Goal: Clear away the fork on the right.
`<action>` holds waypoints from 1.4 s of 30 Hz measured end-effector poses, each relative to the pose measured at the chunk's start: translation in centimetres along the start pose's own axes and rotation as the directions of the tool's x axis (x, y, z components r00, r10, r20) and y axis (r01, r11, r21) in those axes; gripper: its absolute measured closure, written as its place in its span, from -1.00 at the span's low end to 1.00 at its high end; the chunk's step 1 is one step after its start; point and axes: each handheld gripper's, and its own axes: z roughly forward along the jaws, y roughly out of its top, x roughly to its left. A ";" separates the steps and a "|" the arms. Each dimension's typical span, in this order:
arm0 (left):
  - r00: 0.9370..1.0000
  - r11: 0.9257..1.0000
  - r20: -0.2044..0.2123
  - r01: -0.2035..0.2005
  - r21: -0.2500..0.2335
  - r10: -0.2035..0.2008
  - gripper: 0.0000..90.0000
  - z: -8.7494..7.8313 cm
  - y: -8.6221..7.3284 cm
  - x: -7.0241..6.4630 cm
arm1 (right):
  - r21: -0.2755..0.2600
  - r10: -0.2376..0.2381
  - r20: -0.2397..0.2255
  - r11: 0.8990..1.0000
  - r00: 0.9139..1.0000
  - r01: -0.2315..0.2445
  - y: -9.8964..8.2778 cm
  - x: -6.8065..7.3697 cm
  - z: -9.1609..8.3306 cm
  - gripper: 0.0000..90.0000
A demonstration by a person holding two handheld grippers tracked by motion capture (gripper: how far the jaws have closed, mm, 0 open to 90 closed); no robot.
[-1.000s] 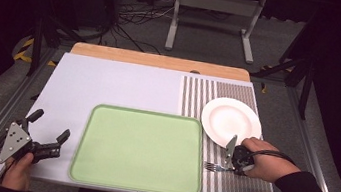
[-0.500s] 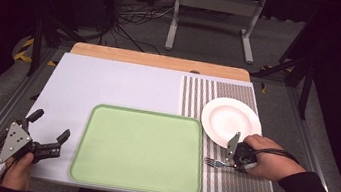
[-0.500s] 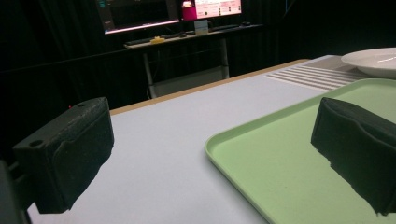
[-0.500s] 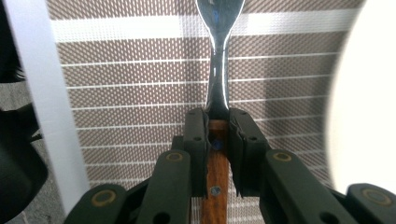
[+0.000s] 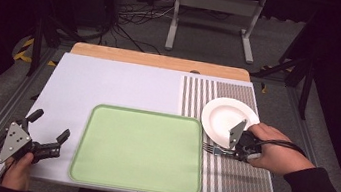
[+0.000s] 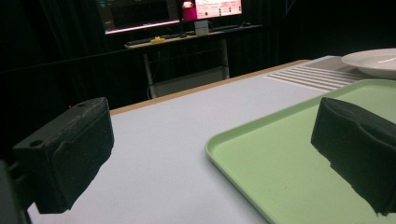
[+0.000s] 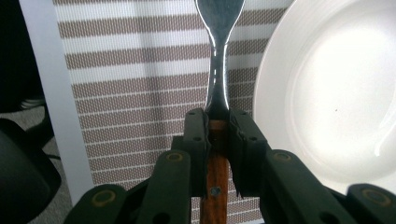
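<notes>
I had the right tongs (image 7: 217,122) clamped on the fork (image 7: 218,56) at the top of its wooden handle — a grip chosen there so the metal neck and tines stuck out free ahead of me. The fork hung over the striped mat (image 5: 242,179) at the right of the tabletop (image 5: 109,85), just near of the white plate (image 5: 228,117) and beside the right edge of the green tray (image 5: 141,147). My guess was that it was meant for the tray or a spot by the plate. The left tongs (image 5: 47,131) rested at the near left corner, jaws apart and holding nothing — parked out of the way.
</notes>
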 end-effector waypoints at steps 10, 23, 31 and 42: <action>1.000 1.000 0.001 -0.001 -0.001 0.001 -1.00 0.0 0.0 0.0 | -0.045 0.018 0.015 0.999 1.000 -0.018 1.5 -0.2 -1.3 0.73; 1.000 1.000 0.006 -0.001 -0.004 0.001 -1.00 0.0 0.0 0.0 | -0.106 0.112 -0.014 0.988 0.994 -0.113 5.5 -0.5 -2.4 0.73; 1.000 1.000 0.010 -0.003 -0.004 0.003 -1.00 0.0 0.0 0.0 | -0.142 0.225 -0.053 0.963 0.973 -0.230 8.3 -0.5 -2.6 0.73; 1.000 1.000 0.012 -0.003 -0.005 0.003 -1.00 0.0 0.0 0.0 | -0.161 0.399 -0.099 0.897 0.912 -0.410 10.2 -0.1 -3.0 0.73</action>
